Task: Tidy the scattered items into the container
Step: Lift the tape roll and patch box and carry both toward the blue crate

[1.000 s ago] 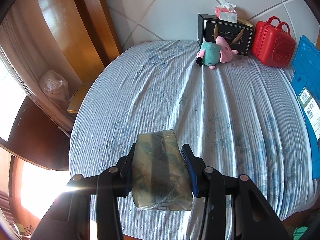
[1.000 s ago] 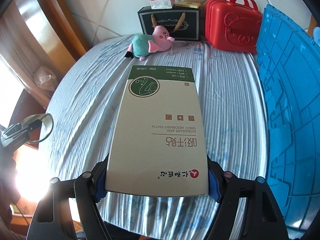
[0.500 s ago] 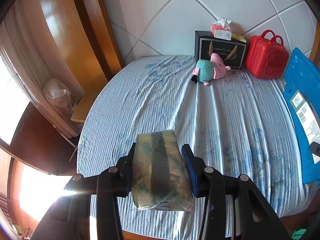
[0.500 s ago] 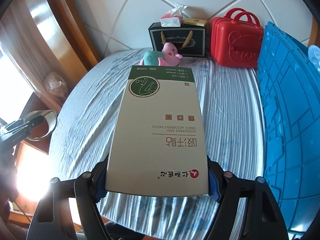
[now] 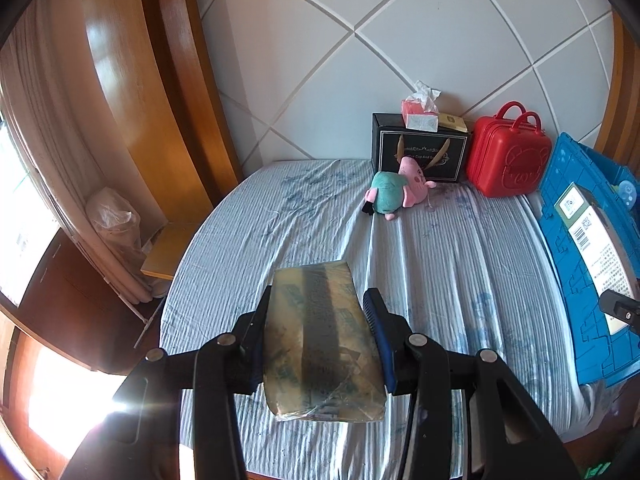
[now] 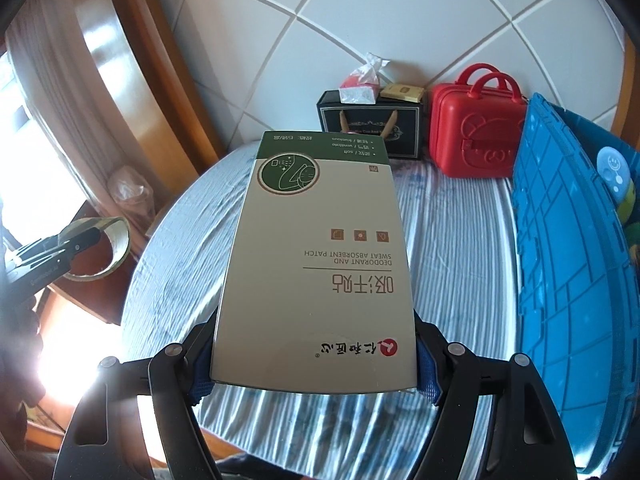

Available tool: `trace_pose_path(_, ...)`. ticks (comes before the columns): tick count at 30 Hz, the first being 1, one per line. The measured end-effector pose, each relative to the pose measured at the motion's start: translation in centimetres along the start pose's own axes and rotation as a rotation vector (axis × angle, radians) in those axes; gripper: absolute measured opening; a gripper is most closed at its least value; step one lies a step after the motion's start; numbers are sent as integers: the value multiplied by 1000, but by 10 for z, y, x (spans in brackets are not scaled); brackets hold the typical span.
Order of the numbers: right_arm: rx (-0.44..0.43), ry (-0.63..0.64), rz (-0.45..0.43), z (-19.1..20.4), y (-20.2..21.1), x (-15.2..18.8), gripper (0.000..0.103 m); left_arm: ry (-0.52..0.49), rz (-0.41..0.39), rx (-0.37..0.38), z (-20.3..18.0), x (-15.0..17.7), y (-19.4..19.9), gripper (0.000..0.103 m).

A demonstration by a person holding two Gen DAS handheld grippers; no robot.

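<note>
Left gripper (image 5: 320, 332): at 6 o'clock in the left wrist view, held above the bed, its fingers clamped on the two sides of a tape roll.
Tape roll (image 5: 320, 336): yellowish, wound with clear tape, seen edge-on between the pads; from the right wrist view it shows as a ring at 9 o'clock (image 6: 98, 248).
Right gripper (image 6: 316, 356): at 6 o'clock in the right wrist view, its fingers pressed against both long edges of a box.
Box (image 6: 320, 264): flat, beige with a green band at the far end, printed "DEODORANT AND SWEAT ABSORBENT PATCH", reaching from the pads toward 12 o'clock, tilted over the bed.
Bed (image 5: 460, 264): pale blue striped sheet, filling the middle of both views.
Crate (image 6: 560, 260): blue plastic, at 3 o'clock on the bed's edge, its ribbed wall facing the cameras; a round blue item and something yellow-green show inside it at the far right.
Plush (image 5: 396, 192): pink and teal toy lying on the sheet at 1 o'clock in the left view, just in front of a black bag.
Black bag (image 5: 420, 152): against the wall, with a tissue pack (image 5: 420, 112) on top.
Red case (image 5: 508, 160): two handles, just right of the bag, between it and the crate.
Wall (image 5: 400, 40): white padded panels with diagonal seams.
</note>
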State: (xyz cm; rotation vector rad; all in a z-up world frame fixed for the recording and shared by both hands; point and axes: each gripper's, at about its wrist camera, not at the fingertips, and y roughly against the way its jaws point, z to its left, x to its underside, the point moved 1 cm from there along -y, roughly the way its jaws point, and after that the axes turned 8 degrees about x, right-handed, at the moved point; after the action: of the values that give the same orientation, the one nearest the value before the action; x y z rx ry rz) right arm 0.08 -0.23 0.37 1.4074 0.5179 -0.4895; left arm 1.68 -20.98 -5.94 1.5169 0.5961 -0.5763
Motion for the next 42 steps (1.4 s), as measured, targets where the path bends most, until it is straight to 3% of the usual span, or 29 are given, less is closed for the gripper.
trace_pose_path(23,-57,3,-150,-28,73,-38,77,-80,-124,76,-67,-61,45,42)
trace_pose_path(33,-56,-9,-192,-71,91,-50,77,-119,-144,125,-119,-85,44,42)
trace_pose_path(42,-41,-41,-215,-124,102,-48,77,-180,-144,184,-191,-95,38,42)
